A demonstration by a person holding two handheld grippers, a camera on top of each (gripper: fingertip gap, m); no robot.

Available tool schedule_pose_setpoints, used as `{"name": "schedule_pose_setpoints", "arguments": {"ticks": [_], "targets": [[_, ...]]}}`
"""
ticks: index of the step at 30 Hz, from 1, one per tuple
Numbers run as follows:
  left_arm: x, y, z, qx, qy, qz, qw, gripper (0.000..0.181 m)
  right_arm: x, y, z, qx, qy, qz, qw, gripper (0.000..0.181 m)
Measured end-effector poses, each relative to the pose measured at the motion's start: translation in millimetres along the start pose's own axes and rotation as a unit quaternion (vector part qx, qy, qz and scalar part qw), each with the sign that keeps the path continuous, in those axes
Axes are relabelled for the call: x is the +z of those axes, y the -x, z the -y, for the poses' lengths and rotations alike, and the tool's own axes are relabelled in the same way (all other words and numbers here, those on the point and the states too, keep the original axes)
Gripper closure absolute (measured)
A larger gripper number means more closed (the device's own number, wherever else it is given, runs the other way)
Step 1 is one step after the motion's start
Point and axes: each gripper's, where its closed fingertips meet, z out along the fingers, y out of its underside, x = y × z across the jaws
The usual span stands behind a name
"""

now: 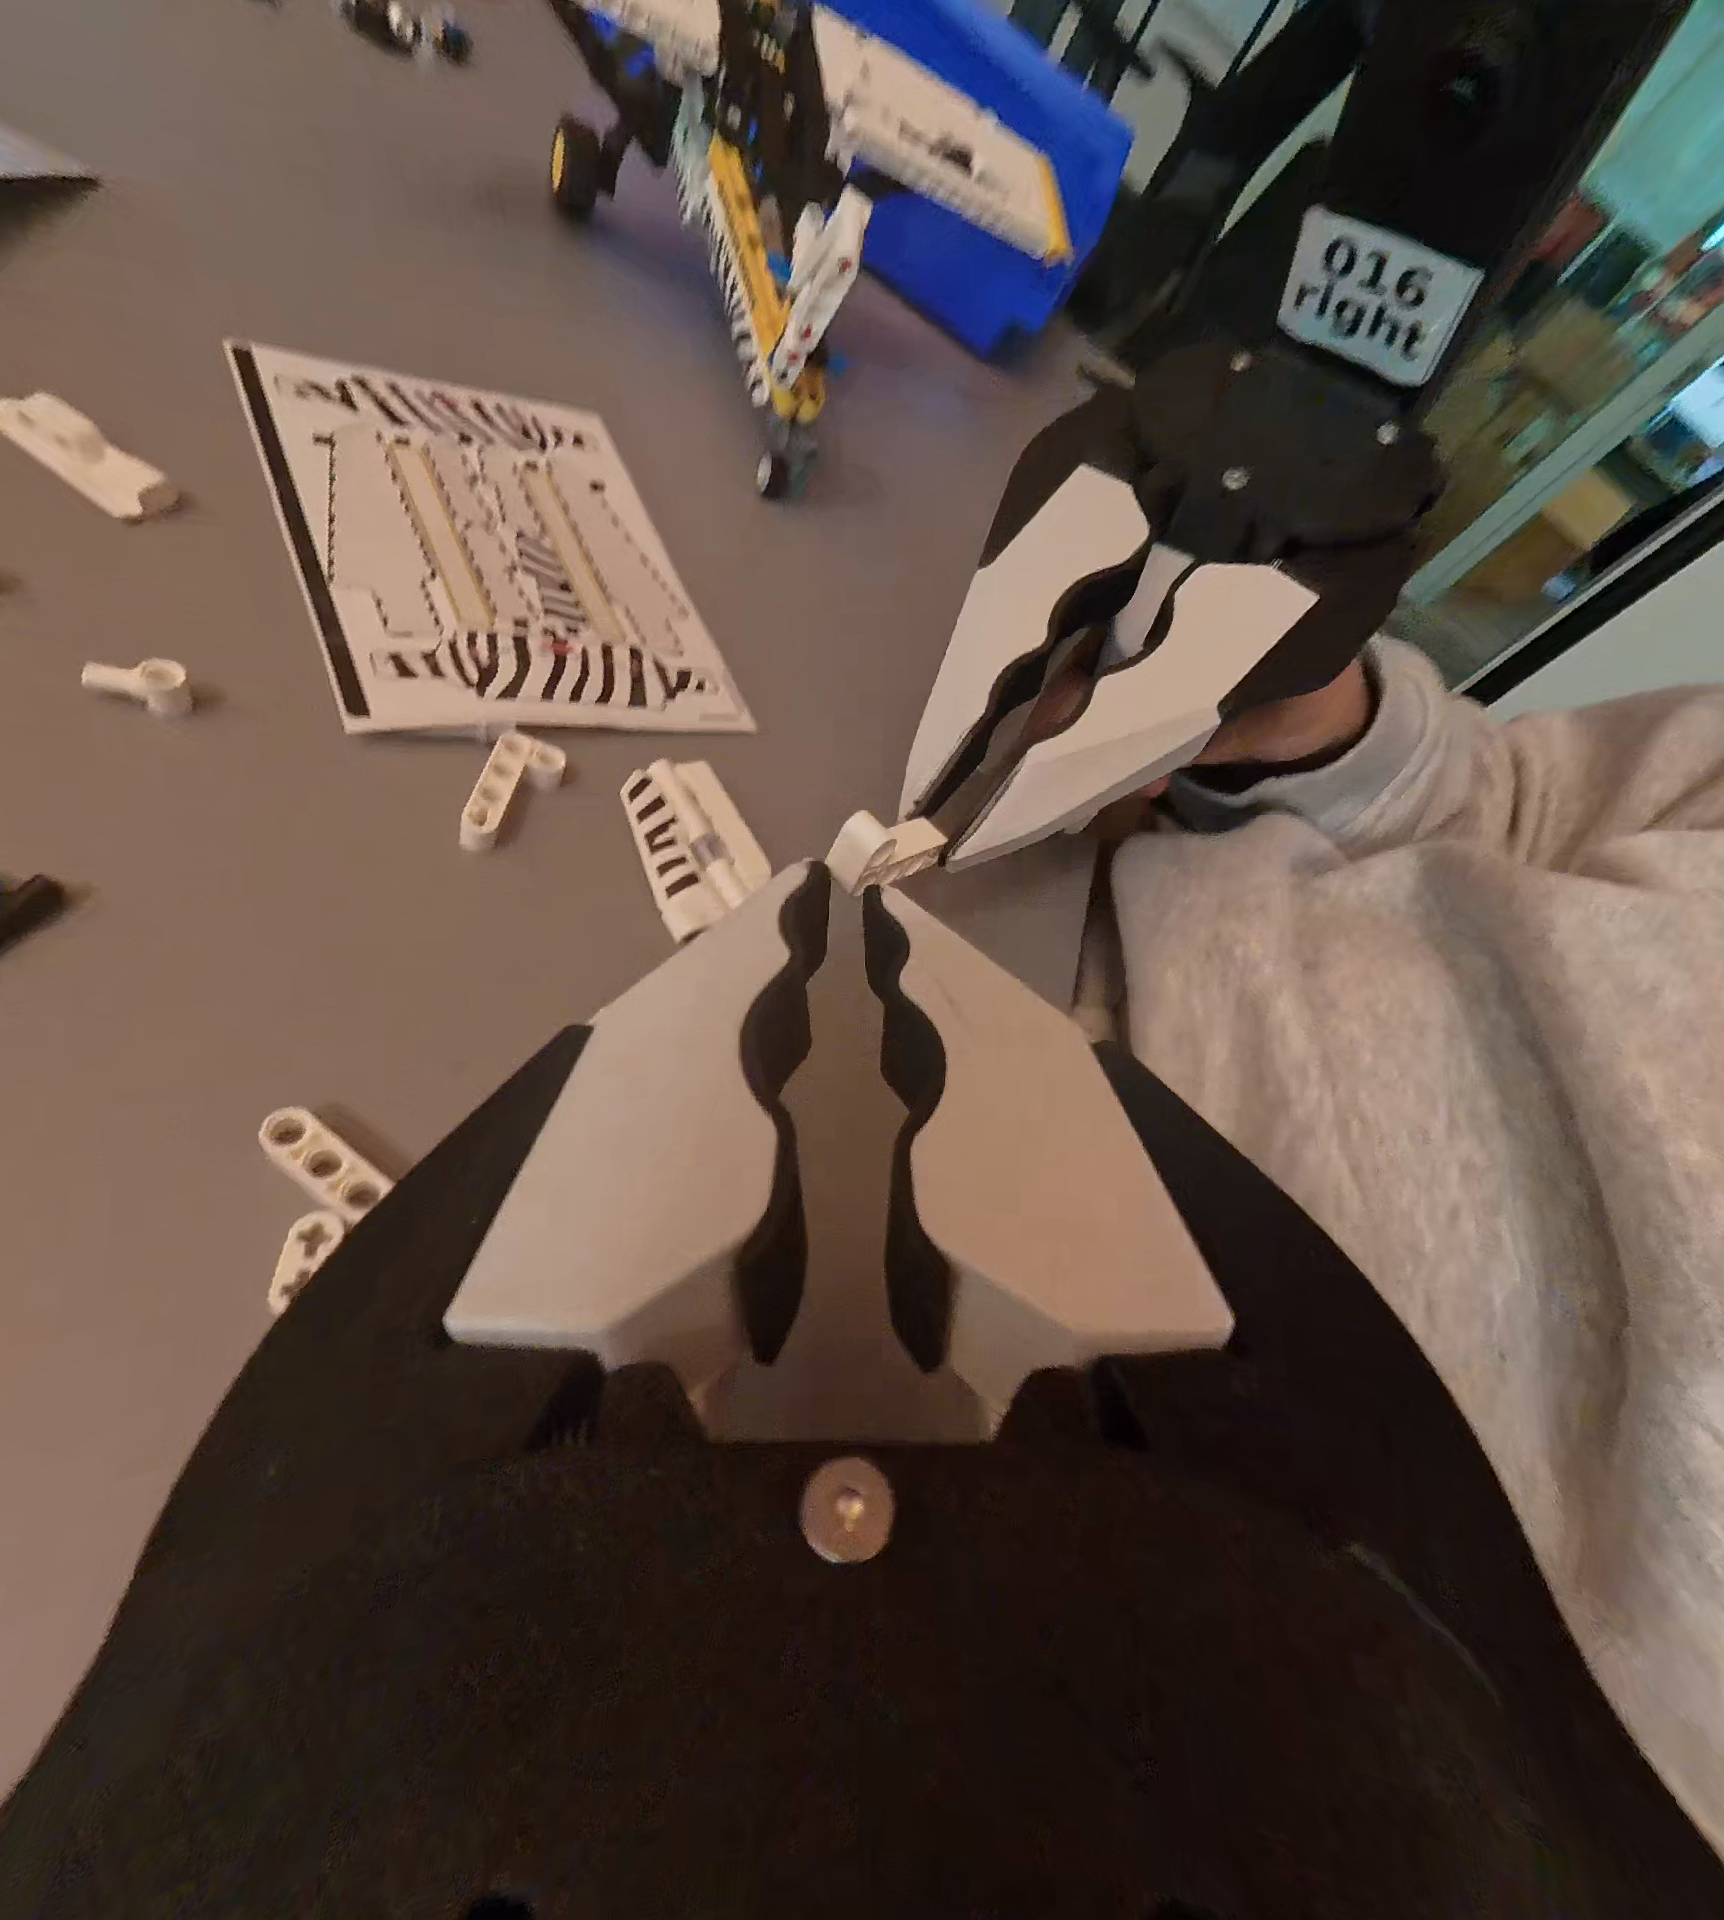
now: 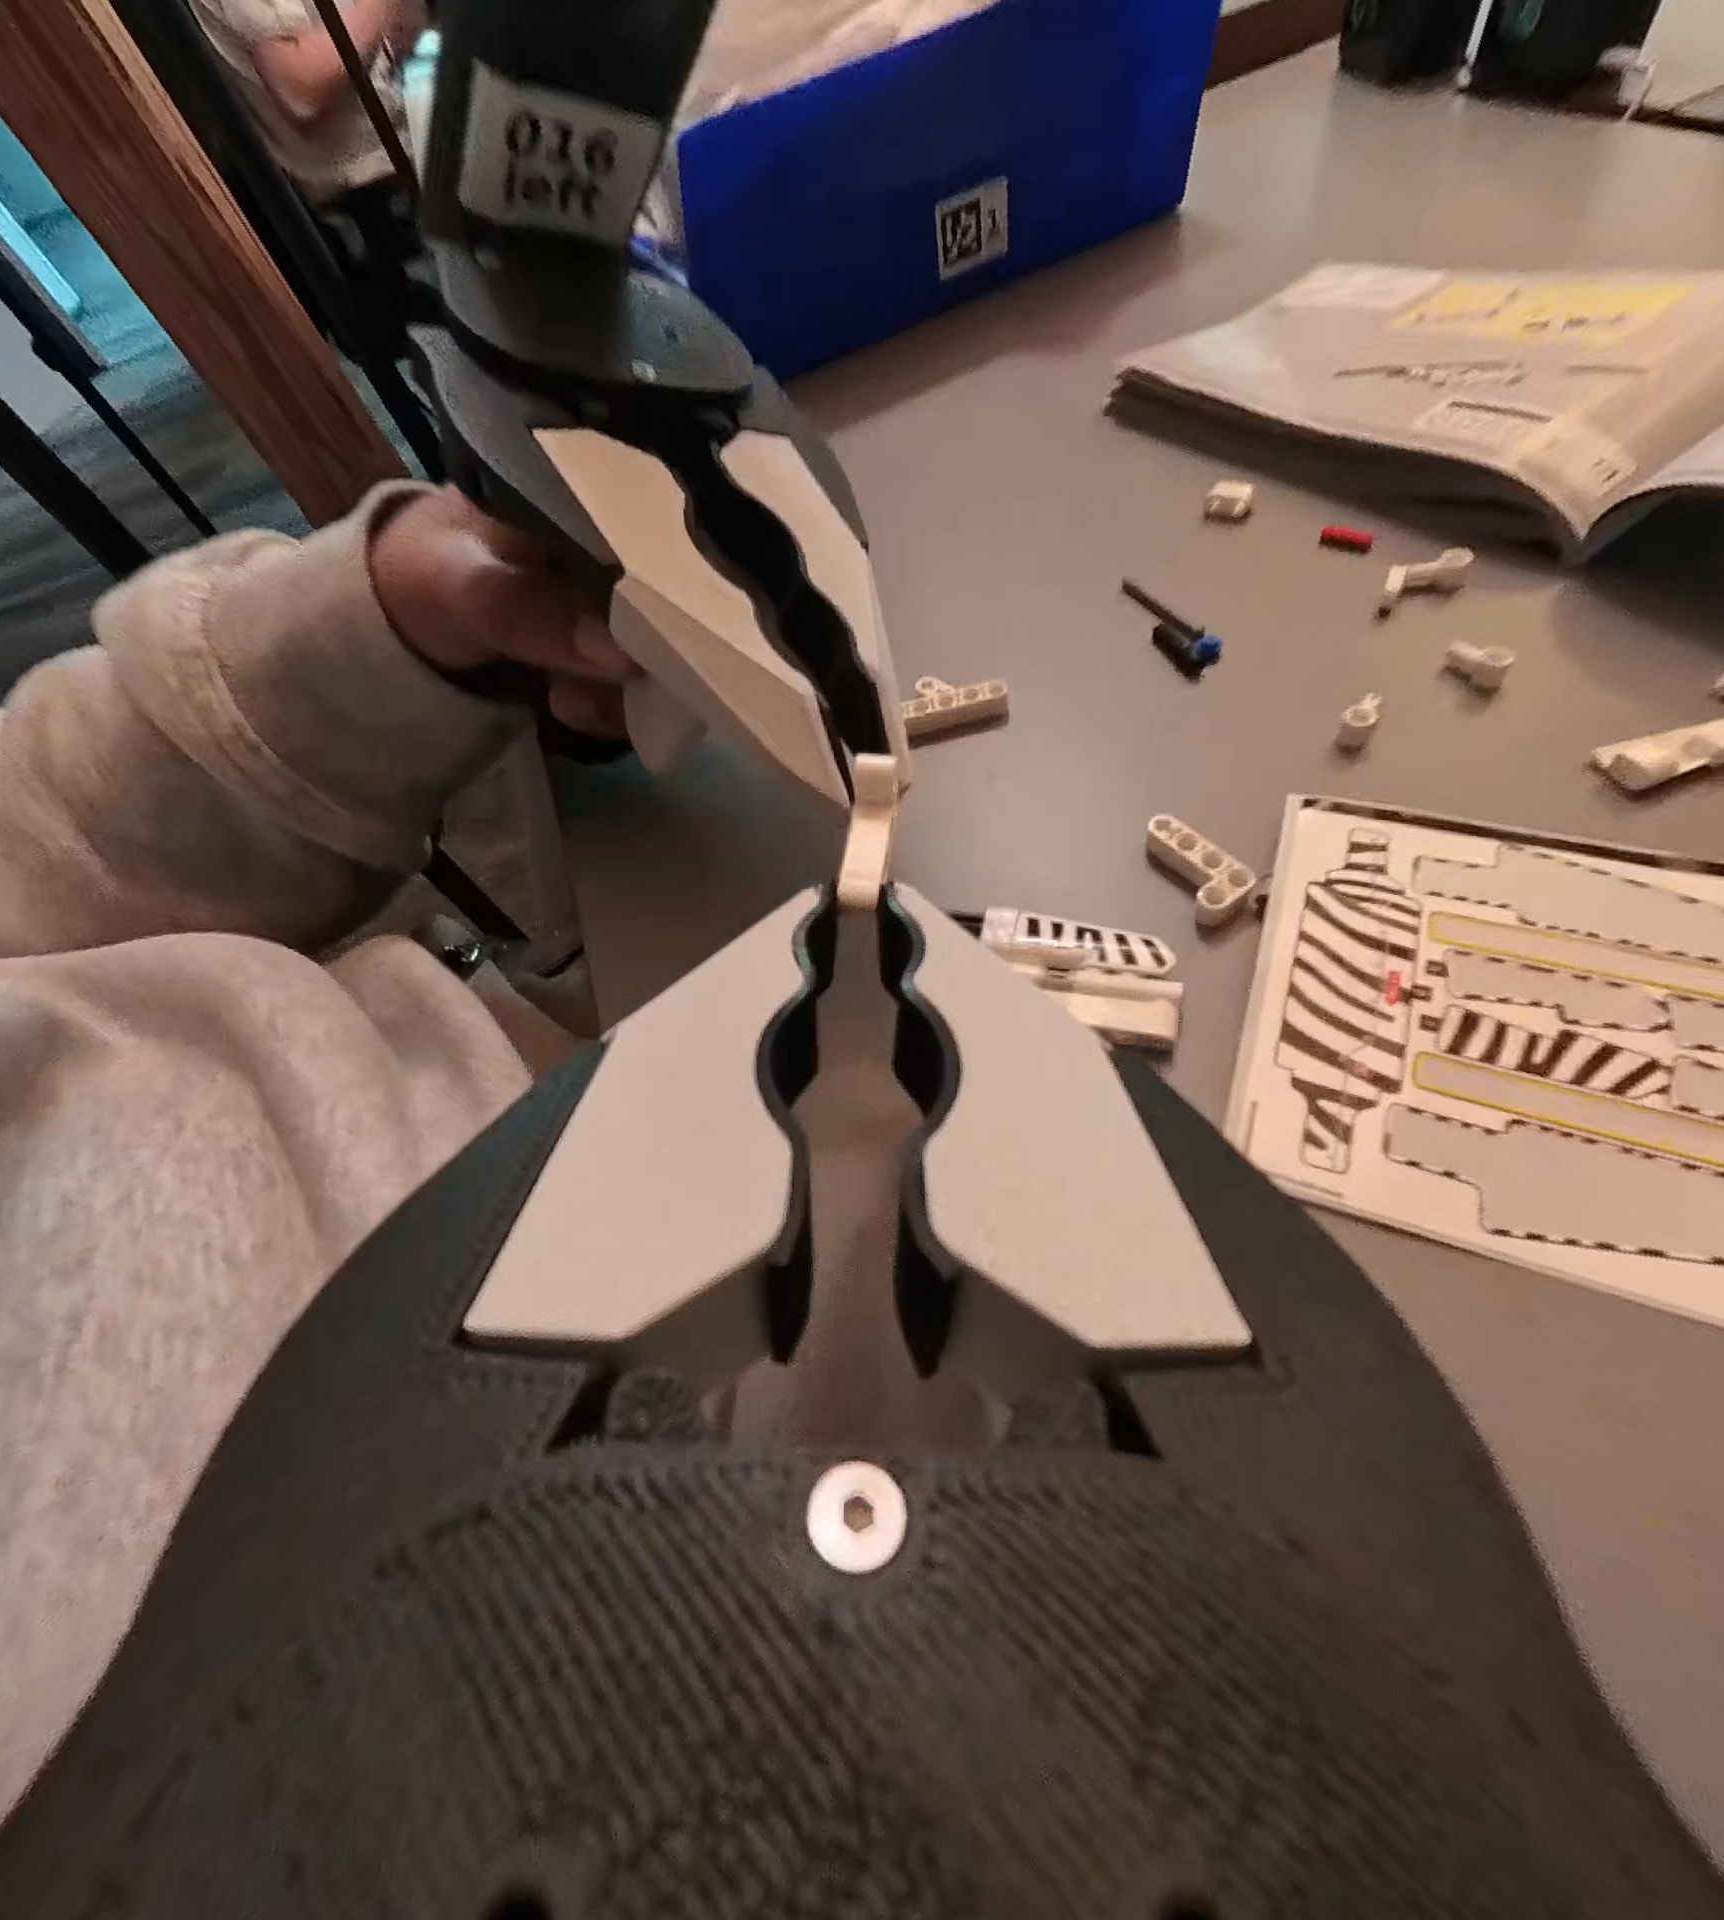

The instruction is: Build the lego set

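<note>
Frame centre, above grey table [image 1: 214, 1039]: left gripper [image 1: 845, 891] and right gripper [image 2: 858, 906] meet tip to tip, both sets of fingers pinching same small white lego piece [image 1: 879, 854], held in air. In right wrist view piece [image 2: 870, 831] bridges the two tips. Sticker sheet [image 1: 484, 551] lies at left of frame, loose white parts [image 1: 84, 457] scattered around it. Upper centre, blurred: partly built model [image 1: 754, 177], apparently a wheeled vehicle, before blue bin [image 1: 983, 177]. Open instruction booklet [image 2: 1460, 395] at upper right of right wrist view.
</note>
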Motion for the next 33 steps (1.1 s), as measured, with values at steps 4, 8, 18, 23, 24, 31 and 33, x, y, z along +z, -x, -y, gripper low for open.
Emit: {"name": "schedule_pose_setpoints", "arguments": {"ticks": [4,8,18,23,24,31,33], "targets": [[-3.1,7.9,-13.2,0.016,0.049,0.036,0.998,0.179,10.9,0.8,-11.4,-0.013,0.032,-0.020,0.999,0.175],[-0.3,11.1,-25.3,0.004,0.079,0.035,0.996,0.176,19.0,0.4,-23.4,-0.054,0.074,-0.062,0.994,0.175],[-4.7,13.9,-31.1,-0.013,0.090,0.030,0.995,0.173,30.9,4.3,-39.3,-0.089,0.130,-0.099,0.983,0.175],[-4.9,16.9,-34.9,-0.014,0.099,0.036,0.994,0.169,32.4,0.7,-43.3,-0.076,0.145,-0.103,0.981,0.175],[-4.6,18.5,-36.5,-0.015,0.102,0.040,0.994,0.169,32.6,-0.2,-44.3,-0.074,0.148,-0.105,0.981,0.175],[0.9,22.9,-43.5,-0.022,0.125,0.052,0.991,0.172,32.7,-2.2,-44.2,-0.080,0.149,-0.115,0.979,0.175],[2.6,24.5,-45.5,-0.021,0.134,0.059,0.989,0.174,32.9,-1.8,-44.5,-0.082,0.150,-0.114,0.979,0.174]]}}
